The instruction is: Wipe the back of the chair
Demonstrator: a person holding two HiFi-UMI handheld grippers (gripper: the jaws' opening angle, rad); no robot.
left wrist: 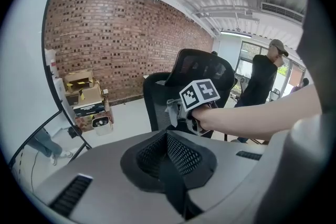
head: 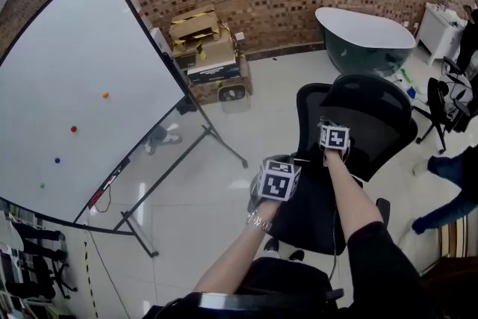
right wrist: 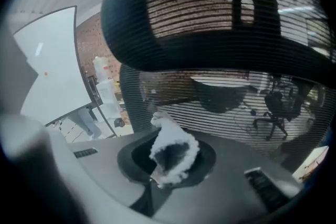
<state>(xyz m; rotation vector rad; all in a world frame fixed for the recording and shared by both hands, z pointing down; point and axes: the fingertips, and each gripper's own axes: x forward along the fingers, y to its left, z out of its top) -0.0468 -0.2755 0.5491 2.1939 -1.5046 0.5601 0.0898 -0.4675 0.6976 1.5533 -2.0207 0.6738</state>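
A black mesh office chair stands in front of me with its back toward me. My right gripper is up against the chair back, just below the headrest. It is shut on a white fluffy cloth, and the cloth's tip is at the mesh. The left gripper view shows that same right gripper and the cloth at the chair. My left gripper hangs lower left, apart from the chair back. Its jaws are shut with nothing in them.
A large whiteboard on a metal stand fills the left side. Cardboard boxes sit by the brick wall, with a dark tub at the back right. Another person and a second chair are at the right.
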